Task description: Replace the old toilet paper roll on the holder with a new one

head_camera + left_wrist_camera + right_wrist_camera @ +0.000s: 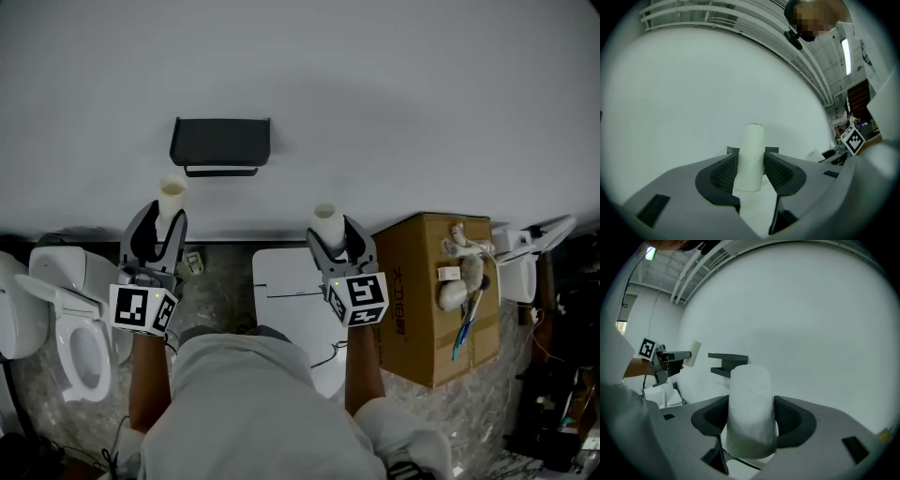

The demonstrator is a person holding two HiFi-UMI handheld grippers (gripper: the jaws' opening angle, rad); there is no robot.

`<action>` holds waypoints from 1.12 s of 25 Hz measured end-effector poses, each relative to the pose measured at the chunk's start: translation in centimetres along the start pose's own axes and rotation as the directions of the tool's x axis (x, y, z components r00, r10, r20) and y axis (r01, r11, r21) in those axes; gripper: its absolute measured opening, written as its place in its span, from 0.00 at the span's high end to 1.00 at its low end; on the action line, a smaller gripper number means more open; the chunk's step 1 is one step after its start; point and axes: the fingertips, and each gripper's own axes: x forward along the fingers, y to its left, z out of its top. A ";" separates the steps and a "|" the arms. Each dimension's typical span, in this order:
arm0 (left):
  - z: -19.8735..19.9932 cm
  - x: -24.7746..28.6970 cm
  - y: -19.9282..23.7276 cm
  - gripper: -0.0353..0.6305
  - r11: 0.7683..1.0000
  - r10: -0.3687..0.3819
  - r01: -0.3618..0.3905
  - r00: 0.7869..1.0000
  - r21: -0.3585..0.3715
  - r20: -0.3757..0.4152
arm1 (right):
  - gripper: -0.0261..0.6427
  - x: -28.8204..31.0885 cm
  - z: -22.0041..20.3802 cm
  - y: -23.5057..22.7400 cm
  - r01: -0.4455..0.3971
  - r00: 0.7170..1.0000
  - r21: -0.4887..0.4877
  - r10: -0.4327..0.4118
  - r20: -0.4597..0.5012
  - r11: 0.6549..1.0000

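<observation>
Both pinch: left claw (pixel 750 159) a bare cardboard tube (pixel 753 137), right claw (pixel 750 411) a white paper roll (pixel 749 385); align its bore with the black holder (pixel 220 143).

soft, even indoor light on a pale wall (pixel 375 94)
both my gripper views bulge fisheye with black corners; a ceiling strip light (pixel 845 56) glows above and right of my left gripper (pixel 751 154), and its body nearest the lens goes soft.
</observation>
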 end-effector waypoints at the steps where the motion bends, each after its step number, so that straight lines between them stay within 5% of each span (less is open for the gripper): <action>1: 0.0 -0.3 0.5 0.64 1.000 0.013 -0.013 1.000 0.003 -0.001 | 0.52 0.4 0.2 0.2 -0.005 1.000 -0.022 0.005 -0.006 1.000; 13: -0.5 -2.3 3.4 0.64 0.994 0.093 -0.092 0.995 0.054 -0.031 | 0.52 5.0 1.1 0.6 -0.057 0.994 -0.299 0.027 -0.102 0.953; 17: -0.9 -2.4 4.1 0.64 0.993 0.114 -0.112 0.993 0.048 -0.038 | 0.52 6.4 0.5 -0.3 -0.053 0.987 -0.502 -0.031 -0.158 0.863; 23: -1.1 -2.8 5.1 0.64 0.988 0.137 -0.132 0.989 0.080 -0.059 | 0.52 8.6 0.3 -0.6 -0.074 0.969 -0.749 -0.129 -0.209 0.659; 28: -1.3 -3.1 5.9 0.64 0.985 0.155 -0.148 0.986 0.089 -0.067 | 0.52 10.3 0.6 0.4 -0.091 0.970 -0.785 -0.125 -0.210 0.612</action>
